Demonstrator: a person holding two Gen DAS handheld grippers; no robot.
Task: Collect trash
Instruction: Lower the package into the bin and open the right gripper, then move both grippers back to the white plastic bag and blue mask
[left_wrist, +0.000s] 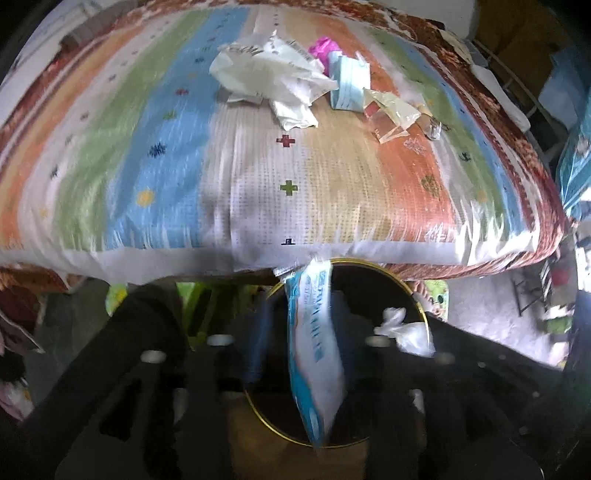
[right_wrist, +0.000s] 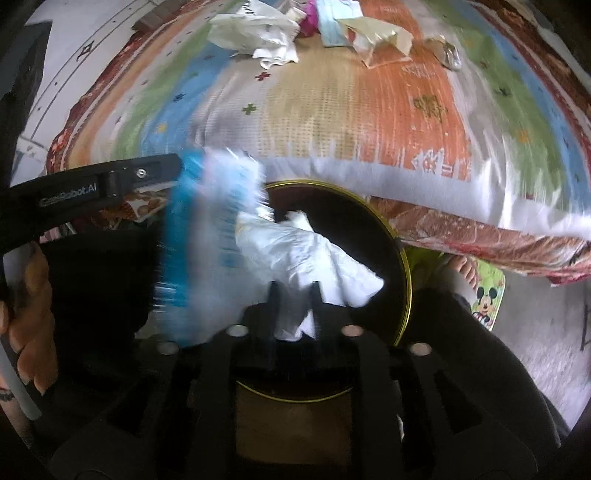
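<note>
— Two grippers over the bin (left_wrist: 399, 286)?
— Yes, both pointing steeply down into its dark mouth.
— What's the left gripper (left_wrist: 301, 343) doing?
— Its jaws stand apart. A blue and white wrapper (left_wrist: 314, 350) hangs upright between them, over the bin. It is blurred, but it looks loose, not pinched.
— And the right gripper (right_wrist: 294, 299)?
— Jaws parted a little. A crumpled white bag (right_wrist: 314, 254) lies between them and spreads out over the bin's opening. The pads don't seem to press on it.
— Any trash left elsewhere?
— More litter (left_wrist: 280, 74) sits on the bed (left_wrist: 258, 203) beyond the bin, well apart from it: white paper, something pink, pale blue packets and clear plastic.
</note>
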